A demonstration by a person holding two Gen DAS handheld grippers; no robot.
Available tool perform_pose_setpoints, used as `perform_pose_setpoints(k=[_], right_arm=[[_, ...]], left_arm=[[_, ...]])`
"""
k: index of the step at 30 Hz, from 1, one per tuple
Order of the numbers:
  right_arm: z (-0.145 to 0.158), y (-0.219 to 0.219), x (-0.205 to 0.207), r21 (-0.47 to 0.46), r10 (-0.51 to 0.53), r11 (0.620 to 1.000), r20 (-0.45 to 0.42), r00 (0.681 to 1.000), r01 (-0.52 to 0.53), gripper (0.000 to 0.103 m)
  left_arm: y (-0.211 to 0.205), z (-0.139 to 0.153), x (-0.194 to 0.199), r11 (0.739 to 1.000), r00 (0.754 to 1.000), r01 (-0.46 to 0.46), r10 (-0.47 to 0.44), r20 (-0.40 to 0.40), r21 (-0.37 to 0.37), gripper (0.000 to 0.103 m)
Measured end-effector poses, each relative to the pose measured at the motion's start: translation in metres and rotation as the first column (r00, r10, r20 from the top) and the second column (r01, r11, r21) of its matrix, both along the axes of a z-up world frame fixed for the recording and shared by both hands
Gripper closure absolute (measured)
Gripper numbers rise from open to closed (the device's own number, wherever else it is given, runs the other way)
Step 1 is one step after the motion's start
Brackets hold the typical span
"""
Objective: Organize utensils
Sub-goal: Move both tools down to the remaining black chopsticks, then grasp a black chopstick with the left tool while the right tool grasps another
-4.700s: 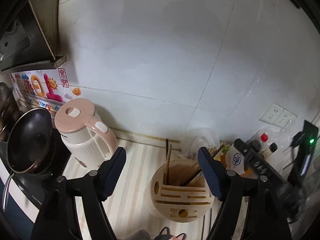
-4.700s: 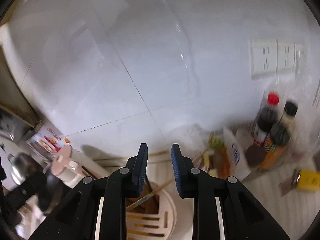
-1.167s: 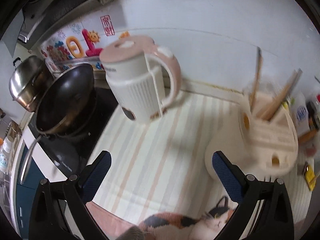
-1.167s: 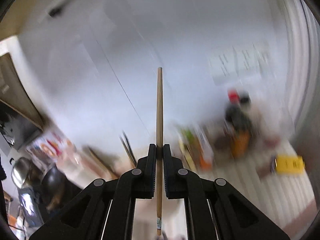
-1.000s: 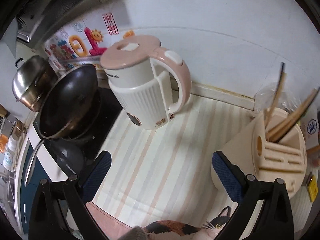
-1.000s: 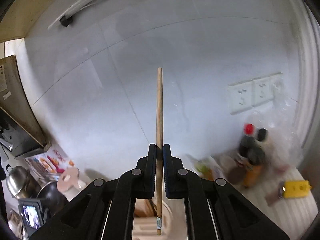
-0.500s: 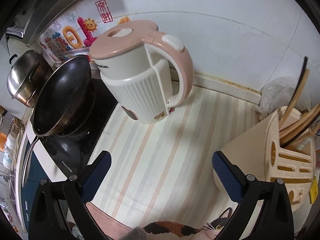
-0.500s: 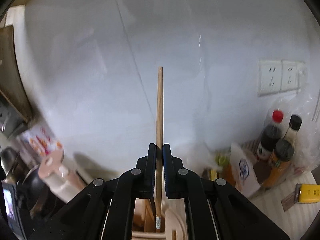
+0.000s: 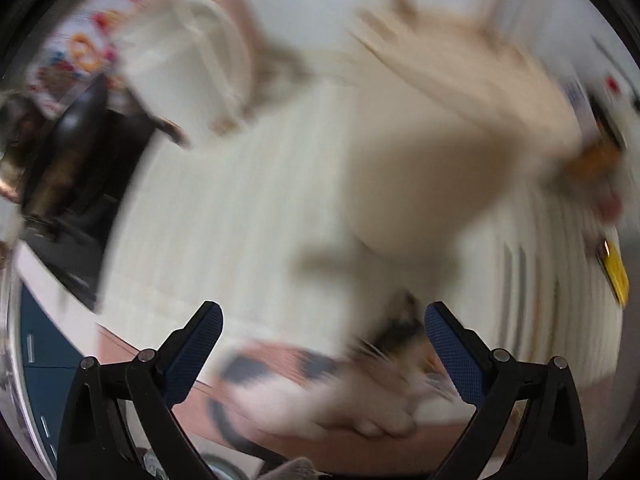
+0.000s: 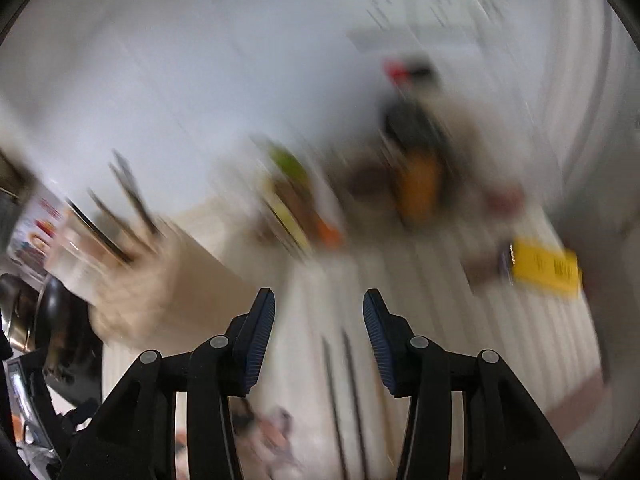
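Both views are heavily blurred by motion. The beige utensil holder [image 9: 440, 128] with chopsticks sticking out stands on the striped counter, ahead of my left gripper [image 9: 322, 344], which is open and empty. In the right wrist view the holder [image 10: 152, 280] sits at the left with several chopsticks [image 10: 120, 216] in it. My right gripper [image 10: 319, 332] is open and empty above the counter, right of the holder. Two dark chopsticks [image 10: 344, 400] lie on the counter just below its fingers.
A pink-and-white kettle [image 9: 192, 48] and a dark pan [image 9: 60, 152] are at the left. Sauce bottles [image 10: 416, 152] and a yellow tape measure [image 10: 544, 268] stand at the right. A cat-print cloth [image 9: 340, 380] lies at the counter's front edge.
My right gripper has opened and the wooden chopstick it held is gone from its jaws. Both grippers have swung quickly, now pointing down at the counter. The left stays open.
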State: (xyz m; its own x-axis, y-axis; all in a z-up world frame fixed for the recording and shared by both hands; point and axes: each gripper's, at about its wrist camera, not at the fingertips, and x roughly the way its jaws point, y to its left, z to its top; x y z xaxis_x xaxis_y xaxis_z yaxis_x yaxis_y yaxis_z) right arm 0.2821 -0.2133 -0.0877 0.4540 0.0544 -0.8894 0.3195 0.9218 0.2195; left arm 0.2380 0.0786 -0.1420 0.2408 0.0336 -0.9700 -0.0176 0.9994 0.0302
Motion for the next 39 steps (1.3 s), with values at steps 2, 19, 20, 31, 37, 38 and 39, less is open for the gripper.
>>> perform_pose_setpoints(k=[2,19,20,31,37,38,39], right_arm=[[-0.029,-0.015,-0.017,0.008,-0.022,1.000,-0.074,0.997,0.022,0.068],[-0.160,-0.114,-0.104,0.055,-0.181,0.975,-0.357,0.916,0.215,0.085],[-0.162,-0.116,-0.104,0.064,-0.177,0.975,-0.361,0.916,0.213,0.085],[-0.156,-0.030,-0.066,0.193,0.071,0.981,-0.338,0.939,-0.005,0.085],[-0.172,0.025,-0.041,0.129,0.173,0.982,-0.360,0.917,-0.134,0.085],[-0.177,0.031,-0.039,0.115,0.179,0.982,-0.370,0.912,-0.147,0.085],[-0.180,0.036,-0.038,0.086,0.179,0.984,-0.386,0.905,-0.158,0.085]], left_arm=[[-0.035,-0.025,-0.008,0.998,0.997,0.050,-0.052,-0.053,-0.042,0.001],[-0.196,-0.112,-0.015,0.949,0.941,0.313,-0.314,-0.128,-0.026,0.098],[-0.196,-0.112,-0.016,0.950,0.942,0.311,-0.311,-0.130,-0.019,0.099],[-0.084,-0.092,-0.032,0.990,0.987,0.116,-0.106,-0.123,0.075,0.099],[-0.028,-0.097,-0.032,0.997,0.991,-0.026,0.036,-0.127,0.075,0.099],[-0.021,-0.098,-0.031,0.996,0.991,-0.042,0.052,-0.120,0.080,0.099],[-0.016,-0.100,-0.027,0.995,0.992,-0.047,0.057,-0.114,0.088,0.099]])
